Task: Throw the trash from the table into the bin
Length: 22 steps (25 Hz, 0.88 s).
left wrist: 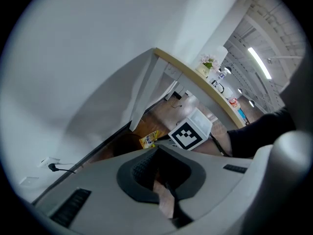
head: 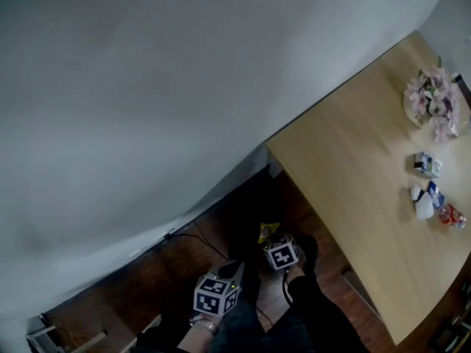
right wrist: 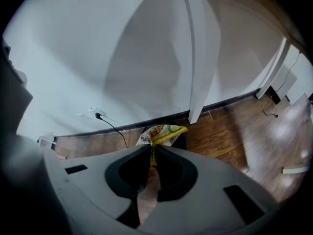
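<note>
Right gripper [right wrist: 152, 150] had its jaws pinched on a yellow snack wrapper [right wrist: 161, 132] over the dark bin [right wrist: 183, 141]. Left gripper [left wrist: 157, 151] jaws were closed, nothing in them.

a plain white wall [head: 184, 87] is seen to fill most of the head view, and a dark wooden floor [head: 140, 285] is met at its foot, where a dark skirting strip [right wrist: 230, 101] is run along the join. a black cable [right wrist: 113, 127] is plugged into a white socket [right wrist: 93, 113] low on that wall and is trailed down towards the floor. a bunch of pink and white flowers [head: 434, 101] is set at the far right, and a long ceiling light [left wrist: 258, 62] is seen lit in the left gripper view.
</note>
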Each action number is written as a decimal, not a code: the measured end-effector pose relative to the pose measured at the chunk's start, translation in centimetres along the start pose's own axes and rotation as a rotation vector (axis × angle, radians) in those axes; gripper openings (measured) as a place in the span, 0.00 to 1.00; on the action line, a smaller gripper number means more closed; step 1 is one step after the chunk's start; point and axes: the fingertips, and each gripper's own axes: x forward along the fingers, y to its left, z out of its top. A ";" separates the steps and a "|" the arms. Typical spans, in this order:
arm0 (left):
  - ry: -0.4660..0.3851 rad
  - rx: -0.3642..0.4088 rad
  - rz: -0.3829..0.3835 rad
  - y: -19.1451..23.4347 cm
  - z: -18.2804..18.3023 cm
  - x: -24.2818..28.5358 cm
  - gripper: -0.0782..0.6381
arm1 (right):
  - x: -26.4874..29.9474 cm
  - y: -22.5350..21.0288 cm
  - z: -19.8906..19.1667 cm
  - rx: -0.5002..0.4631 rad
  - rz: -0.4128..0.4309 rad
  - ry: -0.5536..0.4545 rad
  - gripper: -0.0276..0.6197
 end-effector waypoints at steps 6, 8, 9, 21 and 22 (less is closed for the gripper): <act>0.022 0.004 -0.008 -0.1 -0.5 0.7 0.11 | 2.2 0.2 0.3 0.042 0.029 -0.008 0.24; 0.025 0.011 -0.013 -0.2 -0.3 1.0 0.11 | 2.4 0.6 0.5 0.052 0.050 -0.014 0.33; 0.028 0.014 -0.015 -0.4 -0.3 1.1 0.11 | 2.2 0.8 0.5 0.056 0.058 -0.019 0.33; 0.031 0.074 -0.078 -4.7 3.3 -0.7 0.11 | -12.2 1.5 2.0 0.095 0.106 -0.205 0.33; 0.031 0.093 -0.095 -5.7 4.0 -1.3 0.11 | -14.5 1.6 2.4 0.095 0.114 -0.226 0.33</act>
